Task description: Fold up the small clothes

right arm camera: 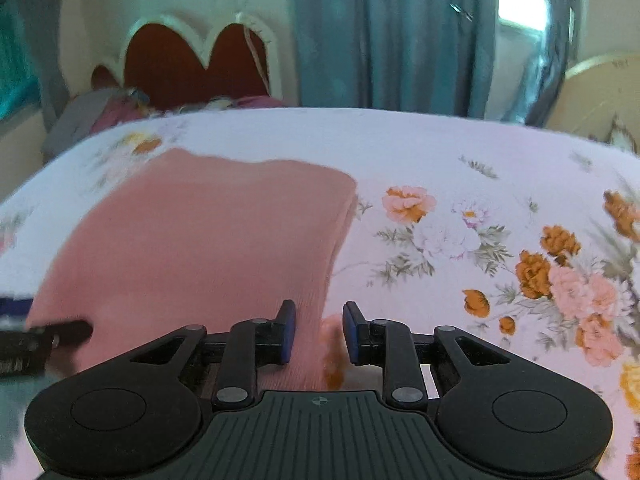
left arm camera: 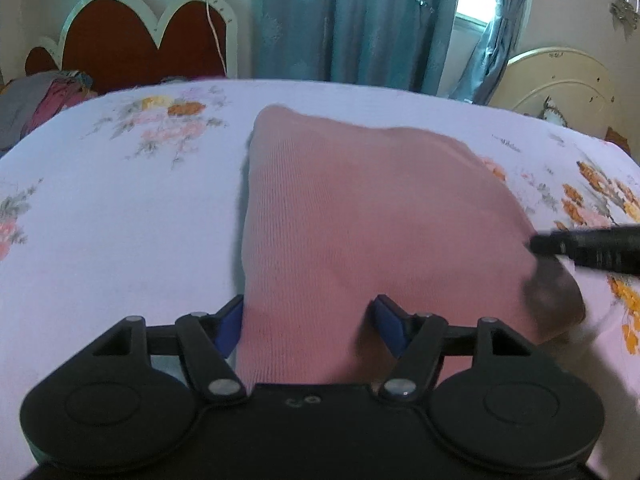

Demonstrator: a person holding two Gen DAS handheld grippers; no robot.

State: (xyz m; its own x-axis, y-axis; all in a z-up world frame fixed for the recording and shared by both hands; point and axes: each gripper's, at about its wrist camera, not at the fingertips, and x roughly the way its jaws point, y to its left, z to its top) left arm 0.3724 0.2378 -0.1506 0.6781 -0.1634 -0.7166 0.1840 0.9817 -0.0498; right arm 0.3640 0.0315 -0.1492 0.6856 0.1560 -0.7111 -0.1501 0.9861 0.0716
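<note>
A pink knitted garment point(left arm camera: 352, 216) lies folded on the floral bedsheet point(left arm camera: 120, 216); it also shows in the right wrist view point(right arm camera: 208, 240). My left gripper point(left arm camera: 308, 324) is open, its blue-padded jaws on either side of the garment's near edge. My right gripper point(right arm camera: 318, 330) is open at the garment's near right corner, with the cloth's edge between the jaws. The right gripper's black finger point(left arm camera: 580, 244) shows at the garment's right side in the left wrist view. The left gripper's finger point(right arm camera: 60, 334) shows at the lower left in the right wrist view.
The bed point(right arm camera: 460, 160) is covered by a white sheet with orange and pink flowers. A red scalloped headboard point(left arm camera: 132, 40) and a pile of clothes point(left arm camera: 44, 100) stand at the back left. Blue curtains point(left arm camera: 352, 16) hang behind. A cream headboard point(left arm camera: 560, 76) stands at the back right.
</note>
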